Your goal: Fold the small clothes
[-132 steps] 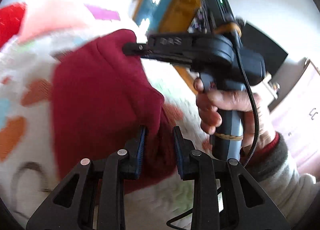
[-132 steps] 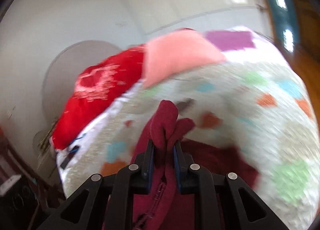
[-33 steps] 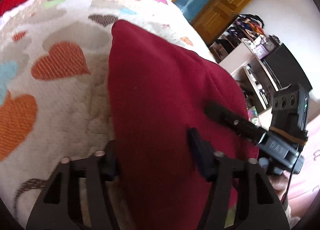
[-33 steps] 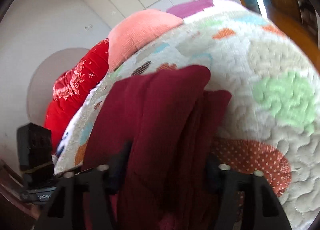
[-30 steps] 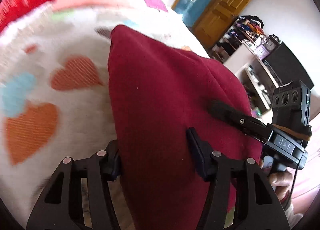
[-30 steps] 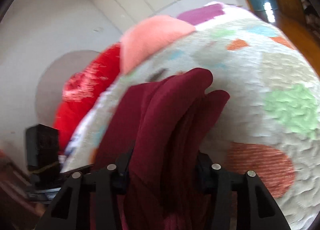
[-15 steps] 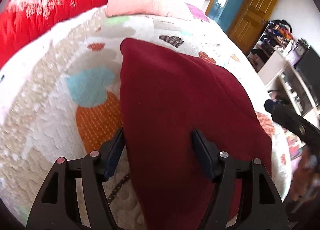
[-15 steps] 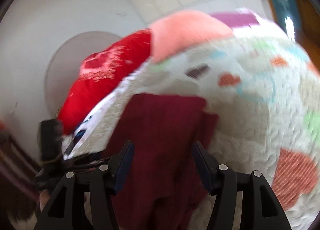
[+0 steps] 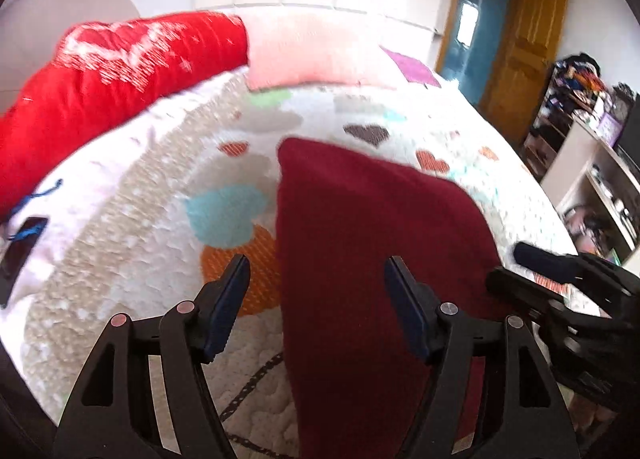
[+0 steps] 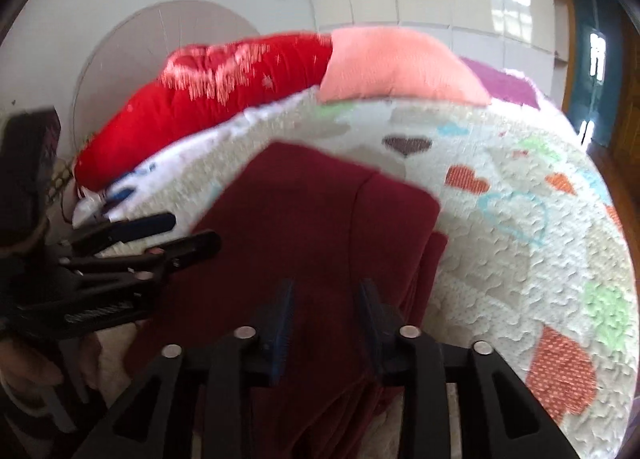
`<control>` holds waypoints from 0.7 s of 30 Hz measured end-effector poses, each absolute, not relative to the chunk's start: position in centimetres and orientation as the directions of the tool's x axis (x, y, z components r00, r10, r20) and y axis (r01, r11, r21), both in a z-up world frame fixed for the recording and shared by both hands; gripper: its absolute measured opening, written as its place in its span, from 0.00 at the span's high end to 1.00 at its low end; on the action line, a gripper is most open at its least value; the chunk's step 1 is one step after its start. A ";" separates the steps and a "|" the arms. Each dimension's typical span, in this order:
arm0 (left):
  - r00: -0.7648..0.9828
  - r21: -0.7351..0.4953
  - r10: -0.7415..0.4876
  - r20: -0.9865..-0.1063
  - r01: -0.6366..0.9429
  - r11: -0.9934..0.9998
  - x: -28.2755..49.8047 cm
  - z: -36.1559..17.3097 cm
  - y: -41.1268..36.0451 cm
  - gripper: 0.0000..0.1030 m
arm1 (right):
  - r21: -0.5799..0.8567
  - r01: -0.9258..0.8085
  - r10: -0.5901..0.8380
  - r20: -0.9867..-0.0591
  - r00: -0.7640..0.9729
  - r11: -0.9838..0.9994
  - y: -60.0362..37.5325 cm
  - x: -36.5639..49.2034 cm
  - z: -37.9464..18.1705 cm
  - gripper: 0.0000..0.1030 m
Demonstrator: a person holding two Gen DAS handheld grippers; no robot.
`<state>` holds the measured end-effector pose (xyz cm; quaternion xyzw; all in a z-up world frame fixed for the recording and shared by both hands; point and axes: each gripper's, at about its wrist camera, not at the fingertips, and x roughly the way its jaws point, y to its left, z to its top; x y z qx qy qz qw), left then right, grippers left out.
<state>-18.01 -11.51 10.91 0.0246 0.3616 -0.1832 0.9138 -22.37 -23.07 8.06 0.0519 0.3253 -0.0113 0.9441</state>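
My left gripper [image 9: 316, 283] and right gripper [image 10: 326, 303], its jaws just narrowing, hover released above the folded maroon garment [image 9: 360, 243] on the heart-patterned quilt [image 9: 132, 199].

Open quilt [image 9: 132, 195] flanks the garment [image 9: 360, 239]; pillows [image 9: 120, 71] block beyond.

Bright daylight, motion blur (fisheye-warped edges)
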 end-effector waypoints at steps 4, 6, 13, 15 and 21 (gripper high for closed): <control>0.725 -0.044 -0.274 -0.632 0.319 0.947 -19.3 12.6 -11.5 0.33 | 0.101 0.100 -0.032 -0.521 0.853 0.990 -22.0 -24.2 10.3 0.49; 0.751 -0.011 -0.250 -0.612 0.308 0.951 -20.1 13.4 -11.5 0.33 | 0.090 0.131 -0.068 -0.503 0.861 0.987 -21.4 -24.9 10.8 0.49; 0.798 0.010 -0.238 -0.554 0.293 0.956 -22.4 15.3 -11.1 0.33 | 0.076 0.153 -0.101 -0.465 0.880 0.985 -20.8 -26.5 12.4 0.45; 0.808 0.011 -0.237 -0.540 0.288 0.958 -22.8 15.8 -11.0 0.33 | 0.077 0.162 -0.110 -0.455 0.884 0.984 -20.8 -26.8 12.9 0.39; 0.828 0.032 -0.233 -0.511 0.289 0.957 -23.7 16.7 -11.4 0.33 | 0.080 0.171 -0.117 -0.454 0.883 0.982 -20.7 -27.0 13.3 0.37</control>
